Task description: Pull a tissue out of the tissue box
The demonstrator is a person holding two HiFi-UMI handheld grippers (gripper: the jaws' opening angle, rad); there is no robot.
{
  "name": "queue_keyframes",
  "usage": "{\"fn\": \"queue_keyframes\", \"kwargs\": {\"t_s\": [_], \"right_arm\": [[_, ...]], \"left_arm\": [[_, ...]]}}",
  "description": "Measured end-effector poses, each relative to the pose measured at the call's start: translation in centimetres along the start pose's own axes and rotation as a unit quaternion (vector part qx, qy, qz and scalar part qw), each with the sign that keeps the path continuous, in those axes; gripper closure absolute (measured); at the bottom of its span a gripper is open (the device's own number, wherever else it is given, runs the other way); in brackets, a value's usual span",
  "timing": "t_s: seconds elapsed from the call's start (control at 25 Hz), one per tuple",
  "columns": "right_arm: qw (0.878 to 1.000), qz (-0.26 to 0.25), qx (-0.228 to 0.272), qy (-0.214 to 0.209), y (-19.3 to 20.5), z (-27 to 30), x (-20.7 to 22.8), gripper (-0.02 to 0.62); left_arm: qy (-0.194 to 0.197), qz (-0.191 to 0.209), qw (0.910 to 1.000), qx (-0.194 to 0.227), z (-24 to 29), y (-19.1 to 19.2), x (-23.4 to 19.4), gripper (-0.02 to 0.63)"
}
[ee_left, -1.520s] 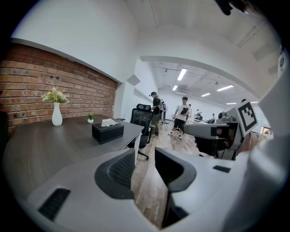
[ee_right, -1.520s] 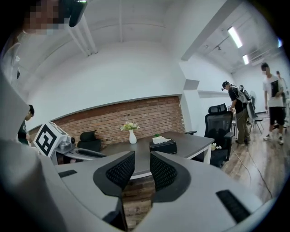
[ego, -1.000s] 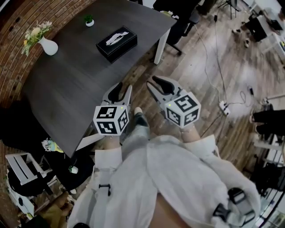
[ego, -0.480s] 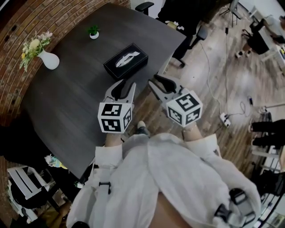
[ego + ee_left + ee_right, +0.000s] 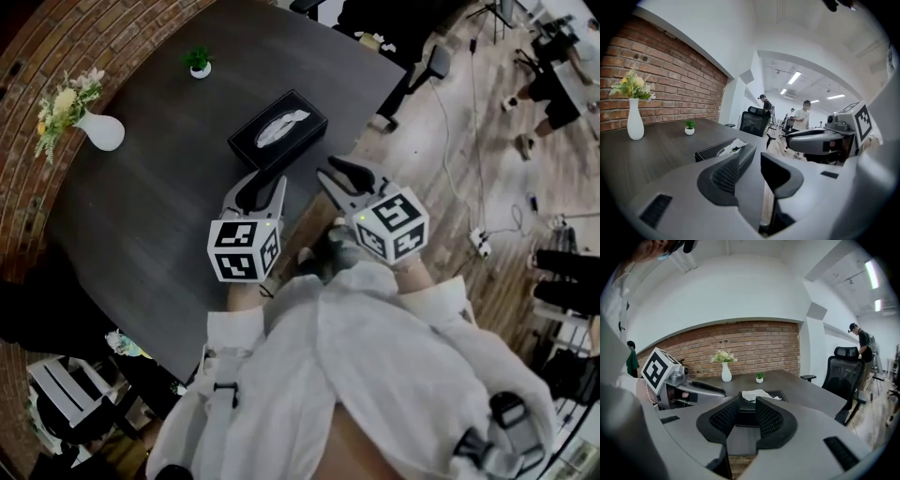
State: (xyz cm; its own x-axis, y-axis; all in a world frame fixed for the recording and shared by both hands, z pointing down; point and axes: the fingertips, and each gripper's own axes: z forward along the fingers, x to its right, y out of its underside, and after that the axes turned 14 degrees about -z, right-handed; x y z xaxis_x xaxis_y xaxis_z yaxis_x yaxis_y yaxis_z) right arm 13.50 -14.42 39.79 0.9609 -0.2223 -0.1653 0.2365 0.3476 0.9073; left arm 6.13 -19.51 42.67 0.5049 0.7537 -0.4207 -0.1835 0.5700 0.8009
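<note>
1. Tissue box (image 5: pixel 278 129): black, rectangular, lying flat on the dark grey wood-grain table (image 5: pixel 141 216), upper centre of the head view, close to the table's right edge.
2. White tissue (image 5: pixel 281 125) sticks up out of the slot in the box's top, crumpled. Nothing is touching it.
3. My left gripper (image 5: pixel 265 183) sits just below the box in the head view, over the table top. It's near the box's near end but clear of it.
4. In the left gripper view, my left gripper (image 5: pixel 752 161) has its jaws apart with only table surface in the gap. They have just opened a little further. The box (image 5: pixel 724 149) is ahead and left of the jaws.
5. My right gripper (image 5: pixel 330 173) is right of the left one in the head view, at the table's right edge, below and right of the box.
6. In the right gripper view, my right gripper (image 5: pixel 747 408) has its jaws apart and empty. The box (image 5: pixel 780 393) and tissue (image 5: pixel 757 394) line up straight behind the gap, but neither pad is on them.
7. The two grippers are side by side and not touching. Each one's marker cube faces the head camera.
8. A white vase with flowers (image 5: pixel 98 131) stands at the left of the table, well apart from the box.
9. A small green potted plant (image 5: pixel 199 64) stands at the upper left, beyond the box.
10. A red brick wall (image 5: pixel 56 37) runs along the table's left side.
</note>
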Motion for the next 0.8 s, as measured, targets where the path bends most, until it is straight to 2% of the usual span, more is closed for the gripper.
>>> {"fn": "queue_keyframes", "kwargs": {"t_s": [0.28, 0.8], "right_arm": [[0.999, -0.027, 0.004, -0.031, -0.9, 2.9, 0.0, 0.494], [0.992, -0.058, 0.037, -0.105, -3.8, 9.8, 5.1, 0.494]], "left_arm": [[-0.041, -0.016, 0.9988, 0.021, 0.2, -1.2, -2.9, 0.469], [-0.104, -0.042, 0.9935, 0.023, 3.6, -3.5, -6.7, 0.469]]}}
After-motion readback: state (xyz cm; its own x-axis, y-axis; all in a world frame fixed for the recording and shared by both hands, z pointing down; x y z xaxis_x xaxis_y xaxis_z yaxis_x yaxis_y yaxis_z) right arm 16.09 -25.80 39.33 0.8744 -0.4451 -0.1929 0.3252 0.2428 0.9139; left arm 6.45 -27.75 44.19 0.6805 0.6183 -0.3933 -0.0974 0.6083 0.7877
